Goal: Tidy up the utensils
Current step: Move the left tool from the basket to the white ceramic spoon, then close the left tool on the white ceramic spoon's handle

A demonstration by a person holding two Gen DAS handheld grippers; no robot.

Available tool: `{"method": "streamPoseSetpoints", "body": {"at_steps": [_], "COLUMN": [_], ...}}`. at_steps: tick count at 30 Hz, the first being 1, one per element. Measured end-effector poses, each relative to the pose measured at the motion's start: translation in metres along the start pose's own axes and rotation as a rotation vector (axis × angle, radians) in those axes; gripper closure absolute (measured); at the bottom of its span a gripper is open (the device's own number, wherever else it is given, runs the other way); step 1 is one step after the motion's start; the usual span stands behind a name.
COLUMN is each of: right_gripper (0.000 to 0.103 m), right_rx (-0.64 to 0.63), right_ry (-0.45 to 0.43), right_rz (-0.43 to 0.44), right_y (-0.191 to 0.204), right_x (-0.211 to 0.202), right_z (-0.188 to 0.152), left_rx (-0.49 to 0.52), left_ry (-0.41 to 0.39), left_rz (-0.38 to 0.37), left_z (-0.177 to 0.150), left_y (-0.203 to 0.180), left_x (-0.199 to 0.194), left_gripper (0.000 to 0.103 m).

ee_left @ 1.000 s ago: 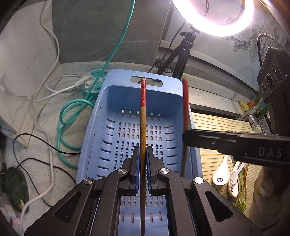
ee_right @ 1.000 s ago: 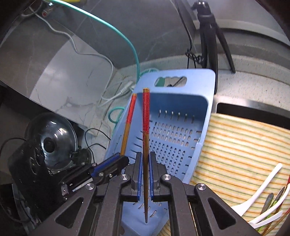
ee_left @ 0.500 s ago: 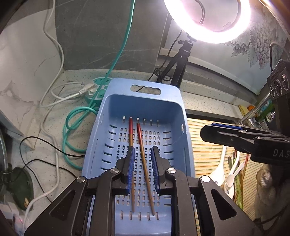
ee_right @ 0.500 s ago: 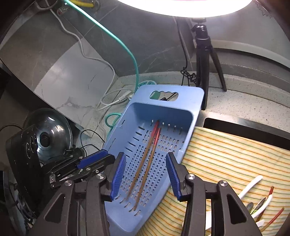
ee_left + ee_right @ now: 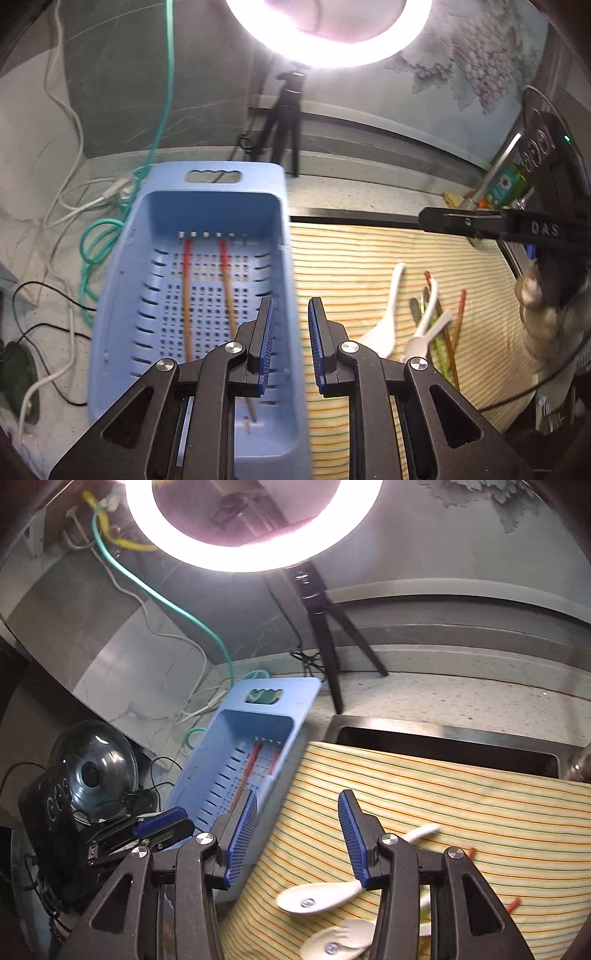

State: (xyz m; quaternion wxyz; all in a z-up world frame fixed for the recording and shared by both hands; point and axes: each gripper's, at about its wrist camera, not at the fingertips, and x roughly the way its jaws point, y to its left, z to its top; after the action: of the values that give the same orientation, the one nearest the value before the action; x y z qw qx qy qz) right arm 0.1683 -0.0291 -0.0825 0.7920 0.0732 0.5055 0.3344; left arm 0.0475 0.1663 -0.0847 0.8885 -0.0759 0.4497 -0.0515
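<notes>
- While hovering over the basket's right rim, left gripper [image 5: 291, 343] released, blue pads [image 5: 266, 332] slightly apart, nothing between them.
- Just right of the basket, right gripper [image 5: 297, 840] likewise released, jaws wider apart, empty, above the striped mat [image 5: 461, 805].
- Behind the left jaws, blue basket [image 5: 122, 295] on the speckled counter, handle slot at its far end.
- Inside on the slotted floor, two chopsticks [image 5: 186, 291] lying lengthwise, red ends toward the far wall, apart from each other and roughly parallel.
- Right of the basket and touching its side, yellow striped mat spread over the sink [image 5: 443, 744].
- Loose on the mat: white spoons [image 5: 317, 897] near the right gripper's pads, further chopsticks [image 5: 460, 314] and a green utensil in a mixed pile, partly blurred.
- Beyond the basket, green cable [image 5: 99, 243] coiled on the counter beside white leads.
- At the back wall, black tripod [image 5: 325, 627] carrying a lit ring light [image 5: 251, 546].
- Far left in the right wrist view, glass pot lid [image 5: 96, 764] propped upright.
</notes>
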Motion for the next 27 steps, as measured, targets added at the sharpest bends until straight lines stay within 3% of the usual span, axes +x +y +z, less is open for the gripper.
{"method": "streamPoseSetpoints", "body": {"at_steps": [6,8,12,16,27], "right_gripper": [0.060,0.060,0.060,0.060,0.060], "right_rx": [0.057,0.082,0.134,0.157,0.170], "right_ry": [0.086,0.103,0.141,0.178,0.284], "right_rz": [-0.054,-0.043,0.004,0.017,0.001], "right_y": [-0.037,-0.045,-0.061,-0.068,-0.075], "right_x": [-0.007,-0.006,0.002,0.016,0.059], "right_z": [-0.010,-0.014,-0.021,-0.024,-0.029], "left_rx": [0.002,-0.004,-0.022,-0.054,-0.175], "left_ry": [0.030,0.053,0.086,0.124,0.205], "left_rz": [-0.076,-0.099,-0.130,-0.132,-0.126], "left_z": [-0.010,-0.015,-0.026,-0.033,-0.047], "left_y": [-0.023,-0.030,-0.043,-0.051,-0.054], "left_x": [0.006,0.008,0.011,0.019,0.051], "left_gripper": [0.085,0.073,0.070,0.064,0.063]}}
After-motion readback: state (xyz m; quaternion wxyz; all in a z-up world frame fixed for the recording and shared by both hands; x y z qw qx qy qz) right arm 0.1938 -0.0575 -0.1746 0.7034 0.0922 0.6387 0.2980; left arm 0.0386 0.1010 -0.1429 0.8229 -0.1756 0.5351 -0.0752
